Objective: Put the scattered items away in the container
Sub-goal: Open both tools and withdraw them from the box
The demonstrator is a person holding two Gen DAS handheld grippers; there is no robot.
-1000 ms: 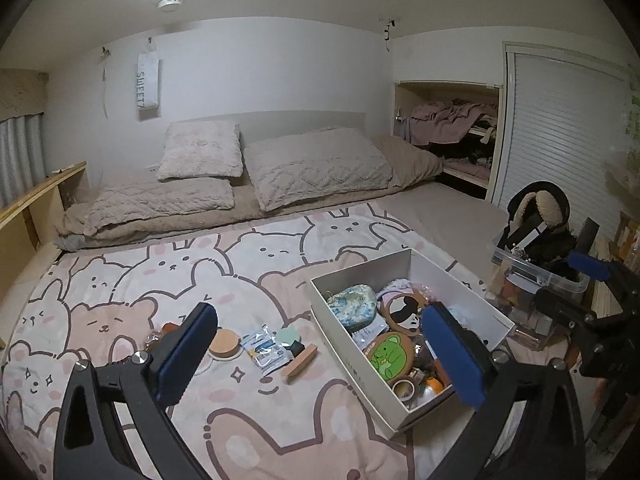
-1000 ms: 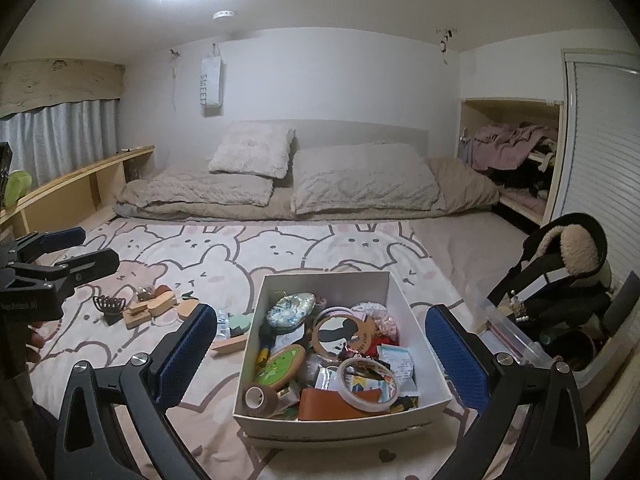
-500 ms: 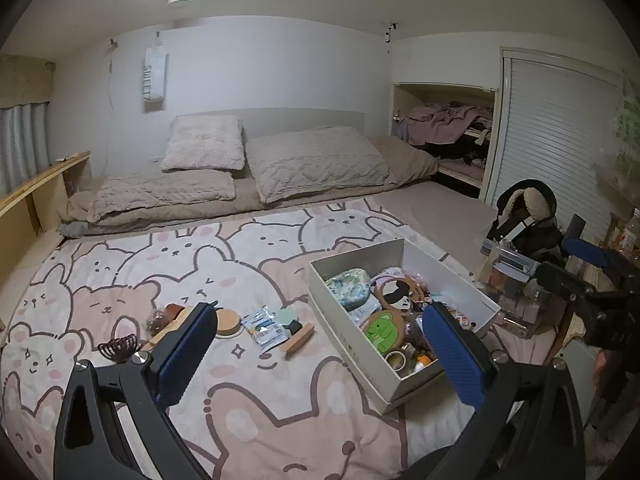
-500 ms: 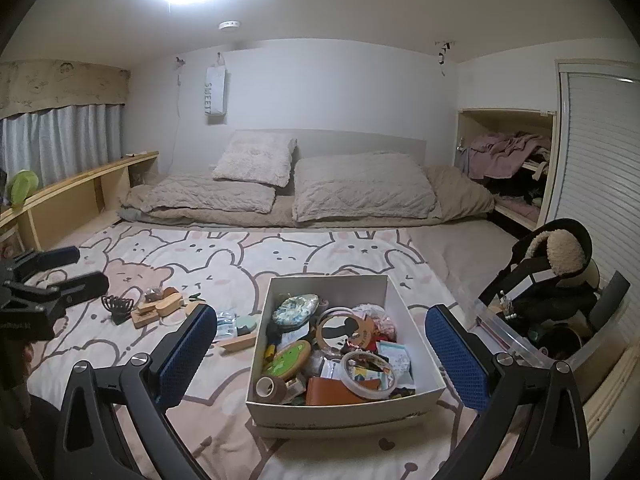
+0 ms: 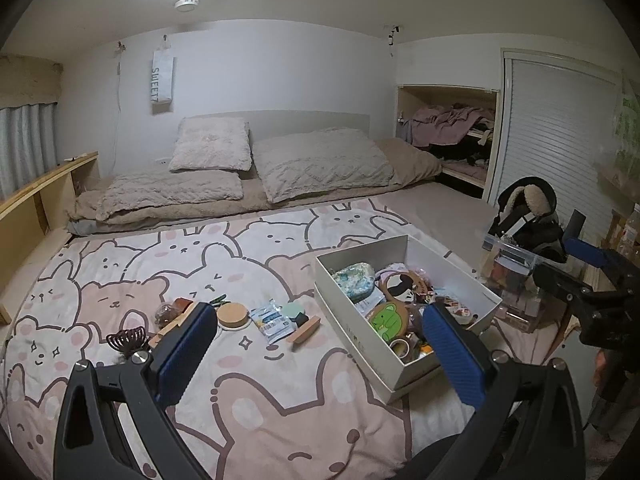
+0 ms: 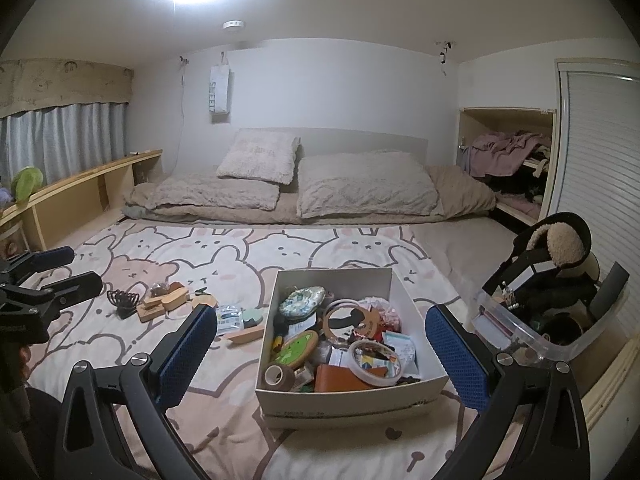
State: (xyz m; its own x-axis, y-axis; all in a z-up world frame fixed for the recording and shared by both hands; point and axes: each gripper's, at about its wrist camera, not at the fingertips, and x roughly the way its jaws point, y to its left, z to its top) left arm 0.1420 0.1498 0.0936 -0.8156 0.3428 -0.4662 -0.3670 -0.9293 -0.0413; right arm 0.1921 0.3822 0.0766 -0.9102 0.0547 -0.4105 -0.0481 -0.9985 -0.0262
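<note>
1. Risk: box (image 6: 344, 396) sits near the bed (image 5: 280, 400) edge, already heaped w/ stuff. A hard drop or side knock could tip it or spill tape rolls (image 6: 372, 360) over the rim.
2. Risk: left of box the bits lie close together. A wide bite at the foil packet (image 5: 272, 322) may drag the wood block (image 5: 306, 330) or green pad (image 5: 294, 310) along.
3. Risk: hair claw (image 5: 126, 338), farthest left of box, is spiky & light; could snag or flip out of a grip.
4. Left gripper (image 5: 320, 356): released, jaws wide, holding nothing, above bed left of box.
5. Right gripper (image 6: 320, 360): released, empty, box between its jaws in view.
6. Scattered items: wooden lid (image 5: 232, 314), wood pieces, packet, claw, all on bear-print blanket (image 6: 240, 256) left of box, none in yet.
</note>
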